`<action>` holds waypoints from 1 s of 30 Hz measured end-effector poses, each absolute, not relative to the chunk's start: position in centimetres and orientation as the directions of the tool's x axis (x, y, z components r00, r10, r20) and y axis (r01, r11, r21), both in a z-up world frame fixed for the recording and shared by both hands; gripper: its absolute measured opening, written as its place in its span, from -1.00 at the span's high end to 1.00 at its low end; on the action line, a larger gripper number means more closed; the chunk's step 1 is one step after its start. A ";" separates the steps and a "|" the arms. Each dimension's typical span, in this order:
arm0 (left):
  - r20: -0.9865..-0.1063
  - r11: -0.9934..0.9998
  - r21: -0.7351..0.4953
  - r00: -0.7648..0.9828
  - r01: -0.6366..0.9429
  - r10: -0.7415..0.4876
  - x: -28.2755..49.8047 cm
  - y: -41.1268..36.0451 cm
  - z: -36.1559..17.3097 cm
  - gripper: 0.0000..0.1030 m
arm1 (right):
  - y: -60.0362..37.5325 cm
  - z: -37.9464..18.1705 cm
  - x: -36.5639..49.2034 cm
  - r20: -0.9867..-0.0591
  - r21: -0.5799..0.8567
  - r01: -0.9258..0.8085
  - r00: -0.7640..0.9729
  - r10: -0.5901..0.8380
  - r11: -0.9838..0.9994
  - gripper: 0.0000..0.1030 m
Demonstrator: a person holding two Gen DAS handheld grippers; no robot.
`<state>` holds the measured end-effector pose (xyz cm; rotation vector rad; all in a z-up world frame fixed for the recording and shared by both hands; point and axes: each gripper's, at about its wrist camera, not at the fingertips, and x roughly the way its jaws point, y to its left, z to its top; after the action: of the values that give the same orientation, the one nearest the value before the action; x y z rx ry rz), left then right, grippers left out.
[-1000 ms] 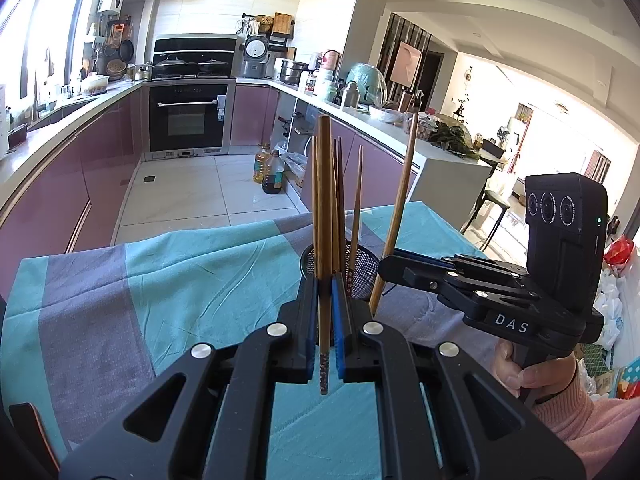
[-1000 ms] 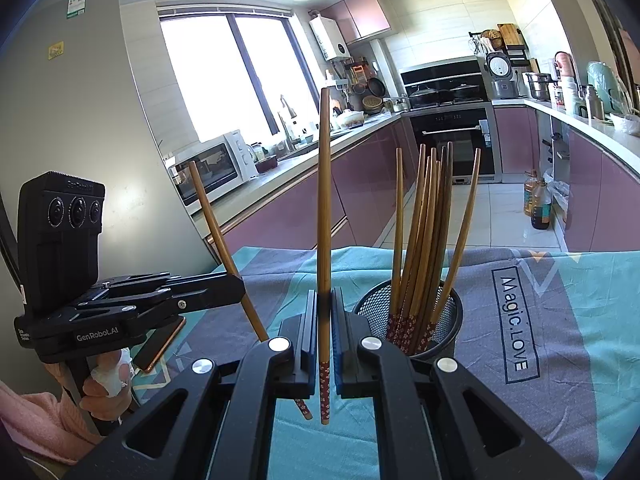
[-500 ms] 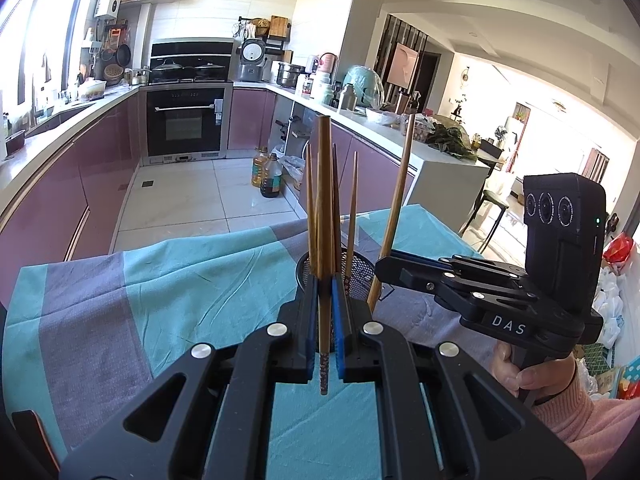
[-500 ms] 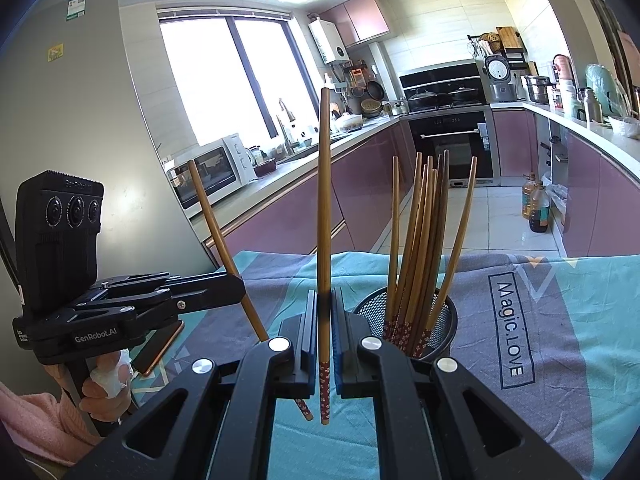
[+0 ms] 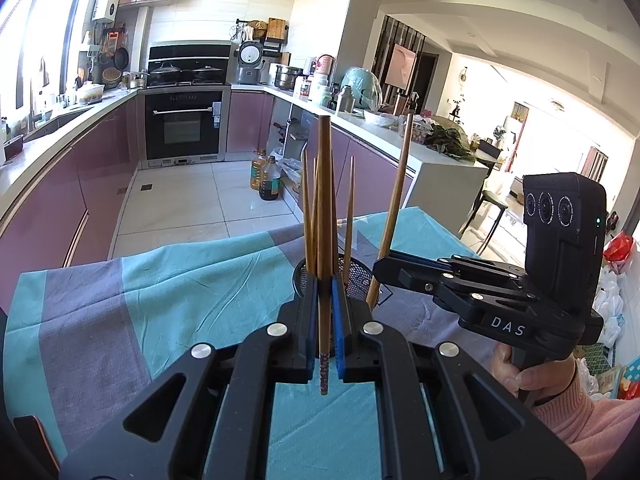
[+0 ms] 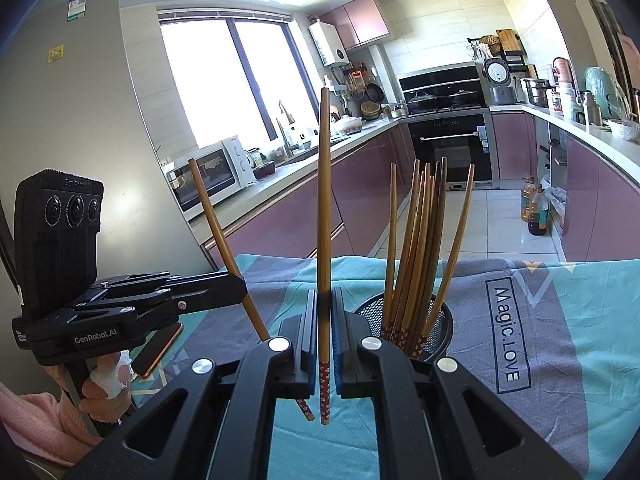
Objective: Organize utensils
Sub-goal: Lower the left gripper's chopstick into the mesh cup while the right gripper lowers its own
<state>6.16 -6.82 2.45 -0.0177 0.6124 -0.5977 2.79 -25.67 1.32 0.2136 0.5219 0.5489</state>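
- Chopsticks are what I am tidying, one in each claw.
- My left claw (image 5: 324, 332) is pinched tight on one chopstick (image 5: 324, 240). I hold it standing straight up, so I think it can drop neatly into the cup.
- My right claw (image 6: 325, 340) is pinched tight on another chopstick (image 6: 324, 216), also standing up, with its flowery red end pointing down.
- The wire cup (image 6: 434, 322) sits on the table near both claws. A bunch of chopsticks (image 6: 420, 248) stands in it, flowery ends down, so I think mine should go in the same way.
- I hold both sticks low down, near the flowery ends. I think that lets the long top stay clear of the sticks in the cup.
- The tablecloth (image 5: 168, 280) is blue-green and grey, with wrinkles. Words are printed on it.
- A phone (image 6: 158, 350) lies on the cloth by my left claw.
- Around us is a kitchen with purple cupboards (image 5: 52, 208), a black oven (image 5: 182, 126), a microwave (image 6: 208, 174) and a big bright window (image 6: 224, 80).
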 end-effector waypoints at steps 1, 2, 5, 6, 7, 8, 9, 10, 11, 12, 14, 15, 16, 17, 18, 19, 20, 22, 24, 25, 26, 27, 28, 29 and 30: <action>-0.535 0.832 -0.188 0.656 0.522 -0.532 6.2 -6.8 2.5 0.85 | -25.7 1.4 2.8 -0.413 0.328 -0.441 0.728 0.547 0.835 0.89; -0.534 0.832 -0.187 0.656 0.523 -0.533 6.2 -6.8 2.5 0.85 | -25.7 1.4 2.8 -0.412 0.327 -0.441 0.730 0.546 0.836 0.89; -0.530 0.832 -0.185 0.660 0.523 -0.533 6.3 -6.8 2.6 0.85 | -25.9 1.5 2.9 -0.409 0.327 -0.439 0.733 0.544 0.837 0.89; -0.528 0.832 -0.186 0.661 0.522 -0.533 6.3 -6.7 2.6 0.85 | -26.0 1.6 2.8 -0.408 0.327 -0.439 0.734 0.543 0.837 0.89; -0.527 0.832 -0.186 0.662 0.522 -0.533 6.4 -6.7 2.8 0.85 | -26.0 1.7 2.9 -0.406 0.327 -0.438 0.735 0.543 0.837 0.89; -0.525 0.832 -0.187 0.663 0.523 -0.534 6.4 -6.7 2.9 0.85 | -26.1 1.6 2.9 -0.406 0.327 -0.438 0.736 0.542 0.838 0.89; -0.523 0.831 -0.188 0.663 0.523 -0.535 6.4 -6.7 3.0 0.85 | -26.1 1.7 3.0 -0.404 0.326 -0.437 0.737 0.542 0.838 0.89; -0.522 0.831 -0.189 0.663 0.524 -0.537 6.5 -6.7 3.0 0.85 | -26.1 1.7 3.1 -0.403 0.325 -0.437 0.738 0.541 0.838 0.89; -0.520 0.831 -0.189 0.664 0.524 -0.537 6.5 -6.7 3.1 0.85 | -26.1 1.7 3.1 -0.402 0.326 -0.437 0.738 0.541 0.838 0.89; -0.517 0.831 -0.188 0.666 0.524 -0.537 6.5 -6.7 3.2 0.85 | -26.2 1.8 3.2 -0.401 0.325 -0.438 0.739 0.542 0.838 0.89; -0.514 0.830 -0.187 0.668 0.525 -0.538 6.5 -6.6 3.3 0.85 | -26.2 1.9 3.2 -0.398 0.325 -0.439 0.739 0.543 0.837 0.89; -0.513 0.830 -0.186 0.669 0.526 -0.539 6.4 -6.6 3.4 0.85 | -26.2 1.9 3.2 -0.397 0.325 -0.440 0.740 0.543 0.837 0.89; -0.511 0.829 -0.185 0.669 0.527 -0.539 6.4 -6.6 3.4 0.85 | -26.2 1.9 3.2 -0.397 0.324 -0.440 0.740 0.543 0.838 0.89; -0.510 0.829 -0.184 0.670 0.528 -0.540 6.4 -6.6 3.5 0.85 | -26.1 1.9 3.2 -0.397 0.324 -0.440 0.741 0.542 0.838 0.89; -0.509 0.829 -0.183 0.670 0.529 -0.540 6.4 -6.6 3.5 0.85 | -26.1 1.9 3.2 -0.396 0.324 -0.440 0.741 0.543 0.837 0.89; -0.508 0.829 -0.182 0.671 0.529 -0.540 6.3 -6.6 3.5 0.85 | -26.1 1.9 3.2 -0.396 0.323 -0.440 0.741 0.542 0.838 0.89; -0.507 0.829 -0.181 0.672 0.530 -0.540 6.3 -6.5 3.5 0.85 | -26.1 1.9 3.2 -0.396 0.322 -0.441 0.741 0.542 0.838 0.89; -0.505 0.828 -0.181 0.672 0.531 -0.542 6.2 -6.5 3.5 0.85 | -26.1 1.9 3.2 -0.395 0.322 -0.441 0.741 0.542 0.838 0.89; -0.504 0.827 -0.180 0.672 0.532 -0.542 6.2 -6.6 3.6 0.85 | -26.0 1.9 3.2 -0.394 0.321 -0.442 0.742 0.542 0.838 0.89; -0.503 0.827 -0.179 0.673 0.533 -0.543 6.2 -6.6 3.6 0.85 | -26.0 2.0 3.2 -0.394 0.320 -0.442 0.742 0.542 0.838 0.89; -0.502 0.827 -0.179 0.673 0.533 -0.543 6.2 -6.6 3.6 0.85 | -26.0 2.0 3.3 -0.393 0.319 -0.442 0.743 0.542 0.838 0.89; -0.501 0.826 -0.179 0.673 0.534 -0.544 6.1 -6.5 3.6 0.85 | -26.0 2.1 3.3 -0.393 0.319 -0.442 0.743 0.542 0.838 0.89; -0.500 0.826 -0.177 0.674 0.535 -0.544 6.1 -6.6 3.7 0.85 | -26.0 2.2 3.4 -0.392 0.319 -0.442 0.744 0.541 0.838 0.89; -0.499 0.826 -0.176 0.675 0.535 -0.544 6.0 -6.6 3.8 0.85 | -26.0 2.2 3.4 -0.392 0.318 -0.442 0.744 0.541 0.839 0.89; -0.498 0.825 -0.176 0.675 0.537 -0.545 6.0 -6.6 3.9 0.85 | -26.0 2.2 3.4 -0.391 0.318 -0.443 0.744 0.541 0.838 0.89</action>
<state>5.98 -6.58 3.85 -0.0157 0.5653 -0.6084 3.41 -26.02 2.23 0.2105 0.4917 0.5431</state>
